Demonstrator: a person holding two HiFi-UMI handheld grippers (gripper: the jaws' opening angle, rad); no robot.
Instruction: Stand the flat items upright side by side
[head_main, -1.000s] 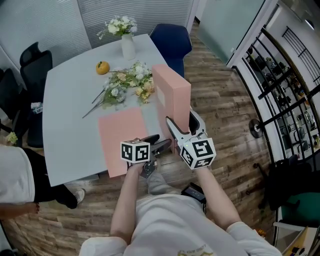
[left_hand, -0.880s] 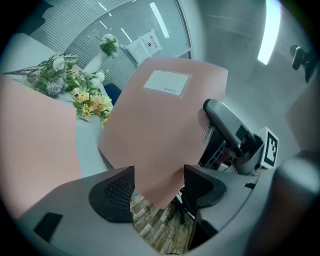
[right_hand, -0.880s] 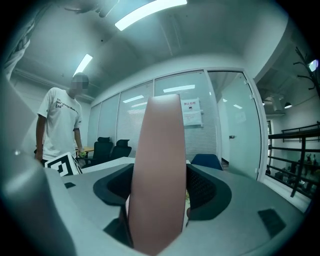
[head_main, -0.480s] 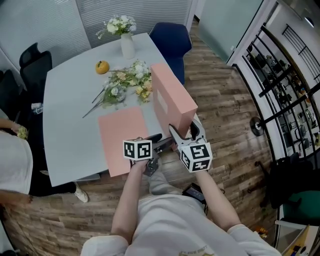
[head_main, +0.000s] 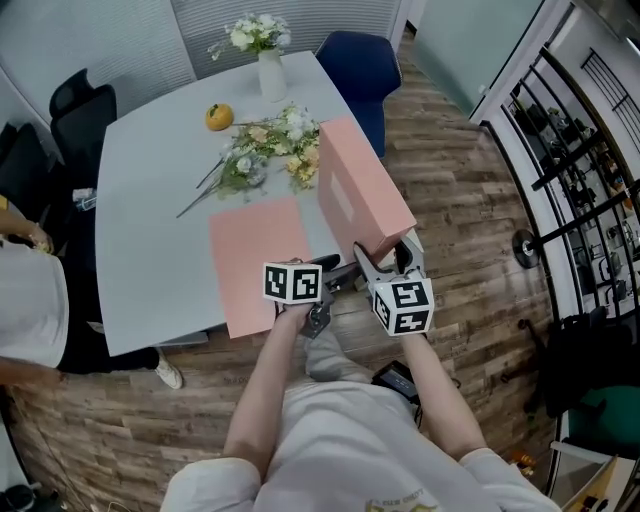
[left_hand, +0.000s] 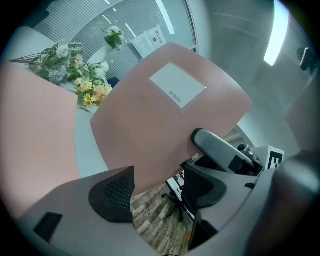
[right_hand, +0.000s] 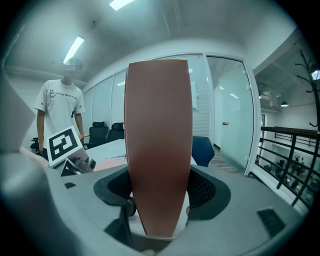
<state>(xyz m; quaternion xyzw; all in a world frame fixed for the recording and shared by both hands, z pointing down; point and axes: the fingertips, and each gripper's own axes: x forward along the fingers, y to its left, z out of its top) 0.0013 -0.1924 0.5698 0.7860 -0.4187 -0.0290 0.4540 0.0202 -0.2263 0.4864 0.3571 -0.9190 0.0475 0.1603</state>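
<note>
Boxes, two of them, pink and slim. One pink box (head_main: 362, 195) is up on its edge at the near right corner of the table (head_main: 150, 200), leaning over, its broad face tipped towards the flat box (head_main: 258, 255) lying just beside it. The right tongs (head_main: 383, 258) are clamped across the raised one's narrow side. In the right gripper view that side (right_hand: 159, 140) fills the gap, with a pad pressed on each flank. The left tongs (head_main: 330, 272) gape wide with nothing in them (only floorboards show between the jaws), waiting close under the leaning face (left_hand: 160, 135).

Here's the worry, to my eye: it's a tall slab pinched low down at one end, so it could swivel in the pads and flop. Its foot also sits right by the table's lip, so a slide might send it to the floor. If it falls the far way, it lands among the flowers (head_main: 265, 150).

It looks like smooth matt card, sharp-cornered, with a pale label (left_hand: 177, 86) on the face. That's slick stuff, though the pads are dimpled rubber. The tabletop is plain, pale and glossy.
</note>
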